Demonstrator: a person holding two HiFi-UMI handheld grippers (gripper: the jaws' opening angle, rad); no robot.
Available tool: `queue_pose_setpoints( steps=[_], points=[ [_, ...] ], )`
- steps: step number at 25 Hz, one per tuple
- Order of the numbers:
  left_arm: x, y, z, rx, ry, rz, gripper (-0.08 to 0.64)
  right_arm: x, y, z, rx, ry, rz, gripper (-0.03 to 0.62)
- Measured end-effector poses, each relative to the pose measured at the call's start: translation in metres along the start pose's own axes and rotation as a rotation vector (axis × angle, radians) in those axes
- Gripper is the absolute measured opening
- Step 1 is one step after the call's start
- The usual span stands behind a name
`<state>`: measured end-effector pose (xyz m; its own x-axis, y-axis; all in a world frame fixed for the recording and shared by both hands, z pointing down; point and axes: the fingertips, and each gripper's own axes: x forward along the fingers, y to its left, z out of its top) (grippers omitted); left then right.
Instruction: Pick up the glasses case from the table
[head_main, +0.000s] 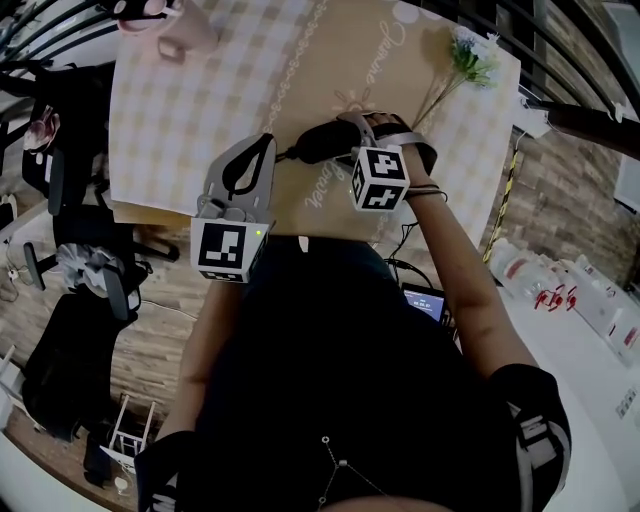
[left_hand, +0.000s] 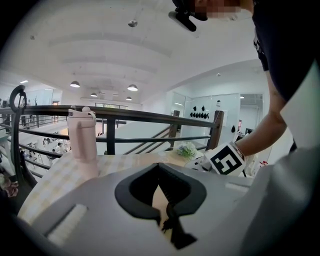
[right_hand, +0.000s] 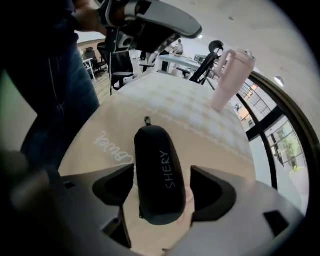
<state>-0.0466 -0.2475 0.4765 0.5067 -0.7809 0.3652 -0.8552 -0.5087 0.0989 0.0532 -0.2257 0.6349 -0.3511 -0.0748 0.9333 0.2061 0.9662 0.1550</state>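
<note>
The black glasses case (right_hand: 160, 172), lettered SHERY, lies on the beige tablecloth (right_hand: 200, 115) near the table's front edge. My right gripper (right_hand: 162, 172) points steeply down over it. Its jaws stand open on either side of the case, with a gap showing on each side. In the head view the case (head_main: 318, 142) pokes out to the left of the right gripper (head_main: 385, 135). My left gripper (head_main: 262, 142) hovers just left of the case, shut with nothing in it. In its own view the left gripper (left_hand: 160, 166) looks level across the table.
A pink tumbler (head_main: 170, 25) stands at the far left corner of the table. A sprig of flowers (head_main: 468, 58) lies at the far right. A dark railing (left_hand: 125, 114) runs behind the table, and office chairs (head_main: 60, 190) stand on the floor to the left.
</note>
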Motion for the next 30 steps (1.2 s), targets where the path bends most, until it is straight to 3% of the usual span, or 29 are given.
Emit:
queue_pose_setpoints(
  steps=[10,21,30],
  points=[
    [-0.014,0.004,-0.010,-0.009,0.017,0.031,0.012,0.024,0.006,-0.005,-0.150,0.108,0.113,0.325],
    [-0.025,0.008,-0.016,-0.024,0.018,0.066,0.012,0.037,0.008,-0.008,-0.144,0.148,0.197,0.328],
    [-0.034,0.008,-0.014,-0.023,0.004,0.075,0.012,0.025,-0.001,-0.001,-0.167,0.165,0.123,0.328]
  ],
)
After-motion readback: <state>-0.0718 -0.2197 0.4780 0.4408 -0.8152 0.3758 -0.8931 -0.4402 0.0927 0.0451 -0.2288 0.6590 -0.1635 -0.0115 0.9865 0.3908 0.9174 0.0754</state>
